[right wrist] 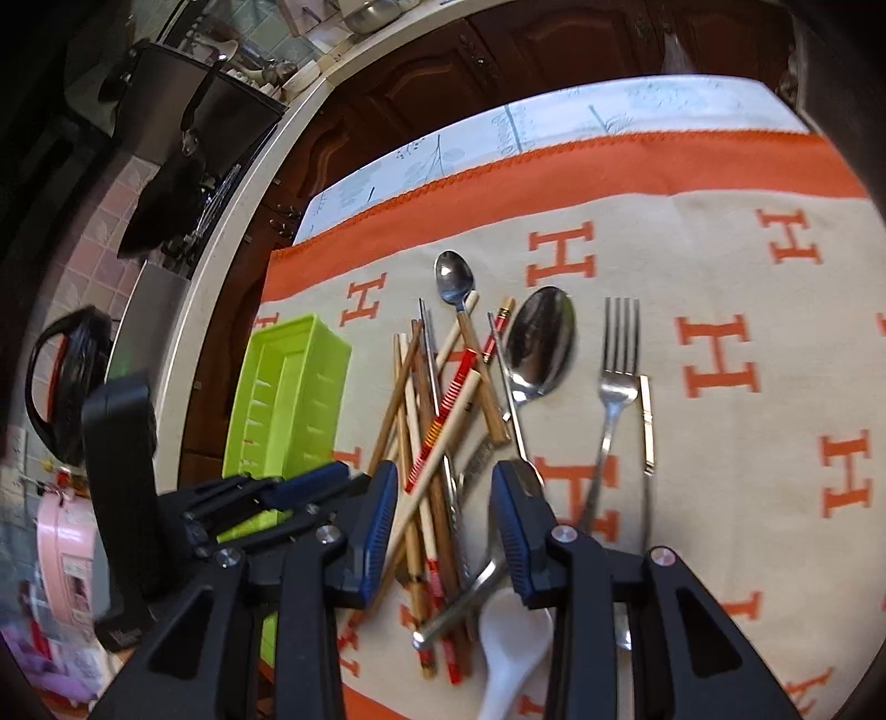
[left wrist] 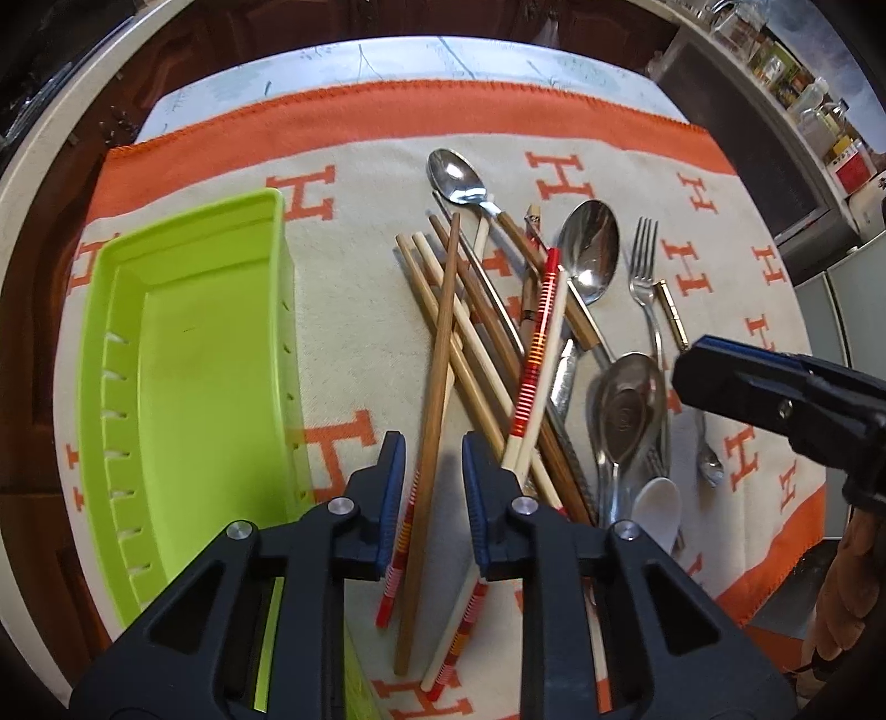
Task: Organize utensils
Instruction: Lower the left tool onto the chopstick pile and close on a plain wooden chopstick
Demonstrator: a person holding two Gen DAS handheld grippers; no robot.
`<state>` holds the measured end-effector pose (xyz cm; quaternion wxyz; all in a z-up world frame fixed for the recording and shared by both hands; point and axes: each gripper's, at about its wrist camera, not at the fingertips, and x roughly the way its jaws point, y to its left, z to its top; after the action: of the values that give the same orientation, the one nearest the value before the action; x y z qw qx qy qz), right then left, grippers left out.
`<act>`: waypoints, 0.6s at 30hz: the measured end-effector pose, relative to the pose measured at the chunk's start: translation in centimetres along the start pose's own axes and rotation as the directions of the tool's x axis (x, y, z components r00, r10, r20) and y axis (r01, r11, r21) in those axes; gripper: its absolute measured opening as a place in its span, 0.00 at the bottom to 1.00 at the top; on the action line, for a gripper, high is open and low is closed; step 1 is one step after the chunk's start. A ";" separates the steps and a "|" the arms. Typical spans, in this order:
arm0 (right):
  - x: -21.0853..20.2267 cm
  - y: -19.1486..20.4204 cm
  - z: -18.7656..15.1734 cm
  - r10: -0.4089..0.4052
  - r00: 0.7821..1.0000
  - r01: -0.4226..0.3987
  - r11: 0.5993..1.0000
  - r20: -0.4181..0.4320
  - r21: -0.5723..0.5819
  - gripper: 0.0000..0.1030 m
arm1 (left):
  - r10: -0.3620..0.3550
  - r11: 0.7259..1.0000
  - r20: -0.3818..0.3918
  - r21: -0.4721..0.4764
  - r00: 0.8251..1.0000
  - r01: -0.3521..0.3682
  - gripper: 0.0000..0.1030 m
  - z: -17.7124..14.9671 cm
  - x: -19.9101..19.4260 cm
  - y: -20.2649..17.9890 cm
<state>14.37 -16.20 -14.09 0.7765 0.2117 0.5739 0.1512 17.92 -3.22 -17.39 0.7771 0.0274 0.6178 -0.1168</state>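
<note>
Sorting looks barely begun: the green tray (left wrist: 188, 354) at nine o'clock holds nothing, while chopsticks (left wrist: 437, 354), spoons (left wrist: 590, 249) and a fork (left wrist: 645, 271) lie heaped on the cloth (left wrist: 354, 288). The left gripper (left wrist: 431, 471) is spread astride a brown chopstick, and the right gripper (right wrist: 443, 498) hangs spread over the pile, pinching nothing.

Orange-bordered cloth (left wrist: 354, 266) with H pattern, dark wooden cabinets (right wrist: 498, 50) — jars (left wrist: 819, 116) on shelf, pink case (right wrist: 66, 554)

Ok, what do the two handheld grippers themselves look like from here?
Both match: the left gripper and right gripper have matte black angular plastic bodies with triangular cutouts, silver round pivot bolts, and ribbed blue pads lining the fingers. No cables or markings visible.
</note>
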 end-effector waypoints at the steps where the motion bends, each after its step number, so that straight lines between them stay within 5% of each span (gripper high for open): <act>1: 0.4 -0.1 0.2 0.009 1.000 -0.009 1.000 -0.003 0.008 0.34 | -0.002 1.000 -0.005 -0.002 1.000 0.002 0.18 0.2 0.3 0.1; 12: 4.4 -1.3 1.5 0.082 0.995 -0.077 0.994 -0.058 0.084 0.23 | -0.035 0.999 -0.033 -0.014 0.999 0.034 0.10 1.1 2.0 0.7; 18: 5.8 -1.3 1.6 0.111 0.991 -0.104 0.990 -0.080 0.095 0.09 | -0.033 0.999 -0.026 -0.018 0.999 0.032 0.05 1.4 2.2 0.5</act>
<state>17.57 -14.83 -19.11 0.7315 0.2706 0.6006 0.1757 19.78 -3.35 -19.24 0.7670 0.0120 0.6295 -0.1236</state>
